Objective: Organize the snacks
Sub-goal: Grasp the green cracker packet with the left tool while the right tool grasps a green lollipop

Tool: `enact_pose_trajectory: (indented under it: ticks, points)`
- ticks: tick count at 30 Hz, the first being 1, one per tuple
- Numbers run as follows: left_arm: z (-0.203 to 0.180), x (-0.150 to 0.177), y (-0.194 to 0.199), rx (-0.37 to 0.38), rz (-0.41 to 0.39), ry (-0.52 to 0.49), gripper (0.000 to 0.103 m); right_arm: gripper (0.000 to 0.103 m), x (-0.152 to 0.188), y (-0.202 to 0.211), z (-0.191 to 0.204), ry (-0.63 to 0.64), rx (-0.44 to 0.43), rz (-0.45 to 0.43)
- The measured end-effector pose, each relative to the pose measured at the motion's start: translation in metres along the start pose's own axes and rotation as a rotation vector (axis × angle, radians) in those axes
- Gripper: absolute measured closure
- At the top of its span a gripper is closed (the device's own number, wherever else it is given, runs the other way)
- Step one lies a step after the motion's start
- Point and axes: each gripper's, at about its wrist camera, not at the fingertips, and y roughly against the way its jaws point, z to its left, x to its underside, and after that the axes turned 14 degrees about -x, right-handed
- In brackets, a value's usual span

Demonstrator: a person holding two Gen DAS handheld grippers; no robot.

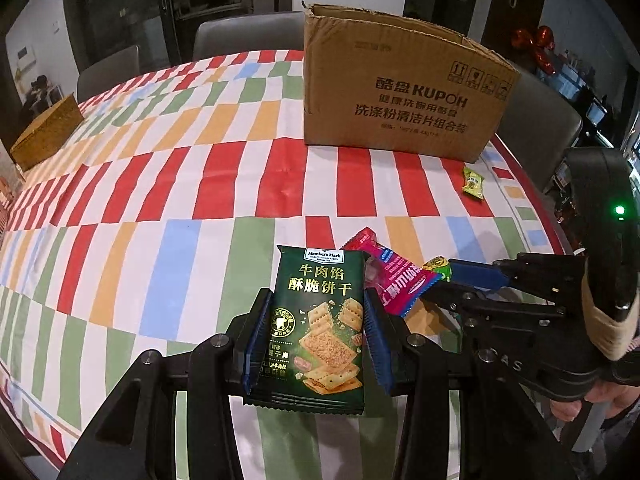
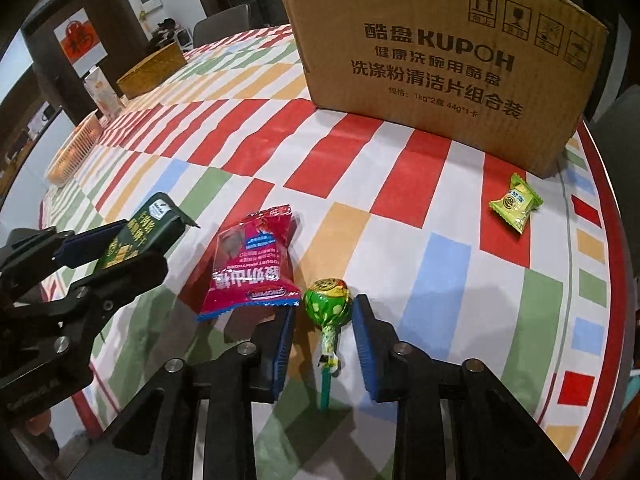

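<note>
The dark green cracker packet is gripped across its width by the left claw, both blue pads pressed against the packet's side edges, so that the flat face stays toward the camera and the packet hangs upright; in the right wrist view the same packet is seen raised off the striped counter, which suggests it is being carried rather than merely touched. The right claw is held open, its pads set to either side of the green lollipop without contact; the lollipop lies flat on the counter with its stick pointing back between the pads, a pose judged to be alignment ahead of a pinch on the wrapped head or neck. The red snack packet is noted just beside the left pad of the right claw, lying flat and possibly touching the lollipop wrapper; a closing stroke could catch its corner. A small yellow-green candy rests near the corner of the open cardboard box, which stands at the far side and is taken as the likely collection point, the top being open toward the claws. The box interior is not visible, so its contents cannot be told. A woven basket is recorded at the far left, well apart
</note>
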Motion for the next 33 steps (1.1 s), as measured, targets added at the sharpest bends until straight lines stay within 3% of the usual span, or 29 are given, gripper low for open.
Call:
enact_pose_trajectory:
  ticks: [12,22,33]
  points:
    - [-0.006,-0.005,0.012,0.009,-0.033,0.003,0.059,0.077,0.002,0.018,-0.003,-0.016,-0.001,-0.045]
    - [-0.013,-0.025,0.038,0.028,-0.121,-0.001,0.059,0.077,-0.006,0.073,0.004,0.004,0.022,-0.177]
    - [-0.019,-0.068,0.073,0.050,-0.249,0.005,0.059,0.077,-0.032,0.124,0.008,0.029,0.047,-0.319]
